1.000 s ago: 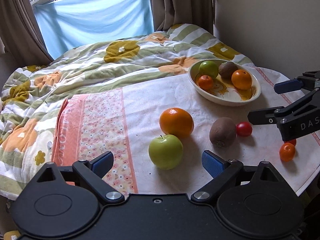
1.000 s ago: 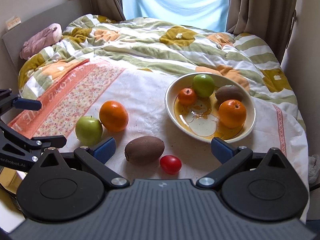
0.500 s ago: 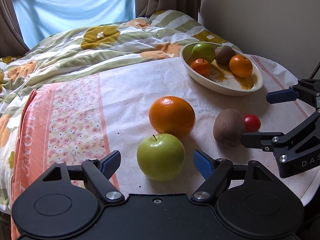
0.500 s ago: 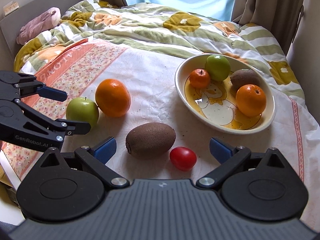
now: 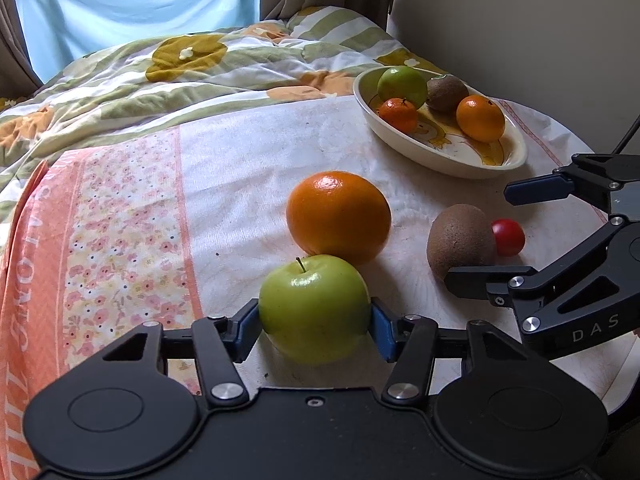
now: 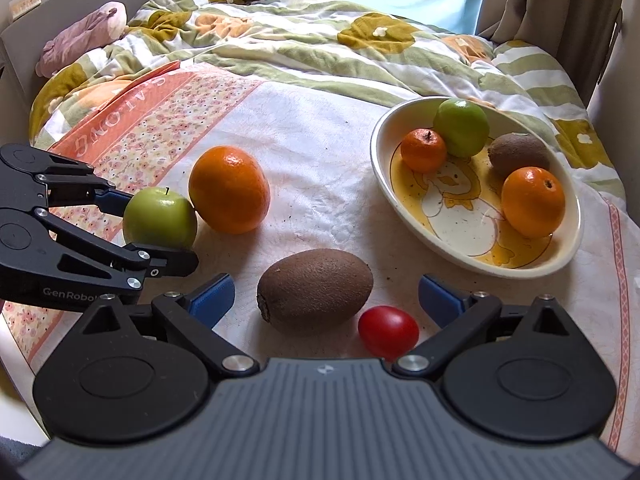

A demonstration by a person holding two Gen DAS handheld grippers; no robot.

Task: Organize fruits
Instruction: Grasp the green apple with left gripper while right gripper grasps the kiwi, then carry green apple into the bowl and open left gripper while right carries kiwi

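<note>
My left gripper (image 5: pixel 314 320) is shut on a green apple (image 5: pixel 314 308) that rests on the white cloth; it also shows in the right wrist view (image 6: pixel 160 218). A large orange (image 5: pixel 338 216) touches the apple just behind it. A brown kiwi (image 6: pixel 316 290) and a small red tomato (image 6: pixel 388 332) lie between the open fingers of my right gripper (image 6: pixel 326 300), which holds nothing. A cream oval bowl (image 6: pixel 444 248) at the right holds a green apple, a kiwi and two oranges.
The fruit sits on a round table covered by a white and pink floral cloth (image 5: pixel 120 216). A rumpled green and orange quilt (image 6: pixel 300 36) lies on the bed behind. A wall stands close at the right, curtains at the back.
My left gripper moved forward and closed its pads on the green apple. My right gripper moved in over the kiwi and tomato, still open.
</note>
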